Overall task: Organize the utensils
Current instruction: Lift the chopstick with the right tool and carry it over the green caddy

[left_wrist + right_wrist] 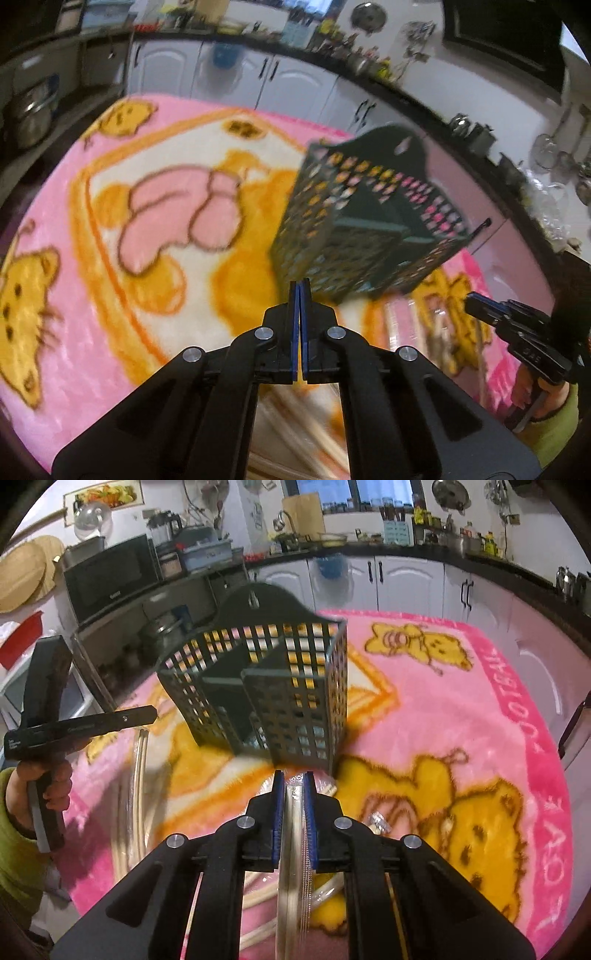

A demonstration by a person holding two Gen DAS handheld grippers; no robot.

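One caddy (266, 686) stands on one blanket (461, 720); two grippers, left (300, 286) and right (294, 775); chopstick count indeterminate.

Both views are fisheye cameras riding on hand-held grippers, each looking forward and downward along its own 2 fingers. The left wrist view faces the pink cartoon blanket (74, 229) from close above, with the dark green utensil caddy (365, 221) ahead to its right. The right wrist view sees that caddy (266, 686) ahead, slightly left, equally near. Both share the blanket (461, 716), the caddy and the white kitchen cabinets (295, 83) behind; each also catches the other gripper at its edge.
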